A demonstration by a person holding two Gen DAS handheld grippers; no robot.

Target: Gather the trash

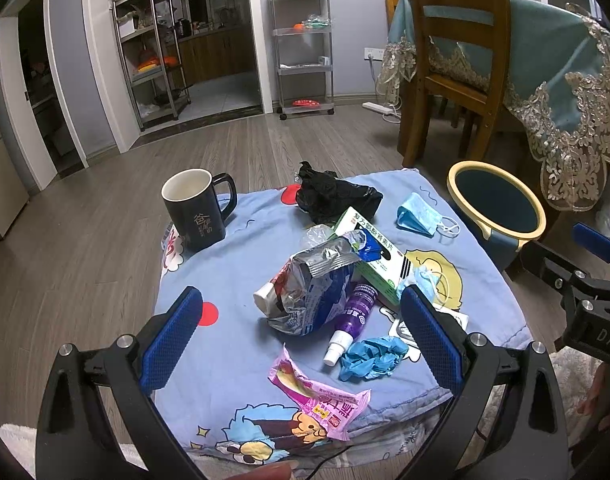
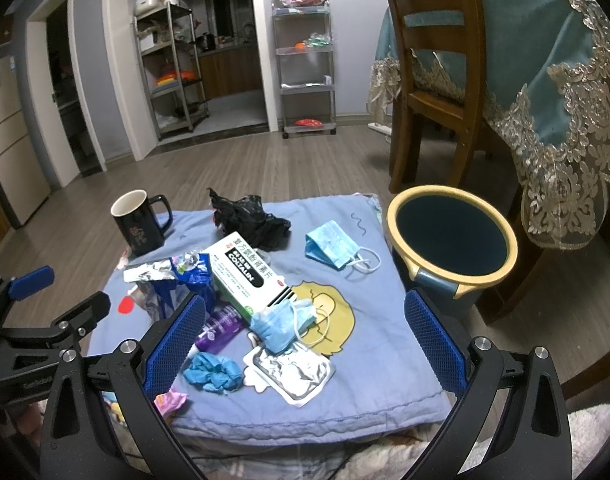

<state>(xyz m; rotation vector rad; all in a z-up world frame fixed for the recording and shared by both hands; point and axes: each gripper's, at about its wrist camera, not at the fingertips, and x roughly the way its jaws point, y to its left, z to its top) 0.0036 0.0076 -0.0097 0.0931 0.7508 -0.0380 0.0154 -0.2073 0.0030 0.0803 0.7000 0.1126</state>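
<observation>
Trash lies scattered on a blue cartoon-print cloth (image 1: 233, 344): a crumpled foil snack bag (image 1: 309, 292), a white-green medicine box (image 1: 381, 256), a purple spray bottle (image 1: 355, 316), a balled blue glove (image 1: 371, 358), a pink wrapper (image 1: 317, 396), a black plastic bag (image 1: 333, 196) and a blue face mask (image 1: 419, 214). A second mask (image 2: 283, 326) and a foil blister pack (image 2: 293, 372) sit before my right gripper (image 2: 305, 322). A dark bin with a yellow rim (image 2: 451, 234) stands right of the cloth. My left gripper (image 1: 303, 314) hangs open over the foil bag. Both hold nothing.
A black mug (image 1: 197, 210) stands at the cloth's far left corner. A wooden chair (image 1: 453, 60) and a table with a teal lace-edged cloth (image 1: 561, 92) rise behind the bin (image 1: 499, 204). Metal shelving racks (image 1: 305, 44) line the far wall across bare wooden floor.
</observation>
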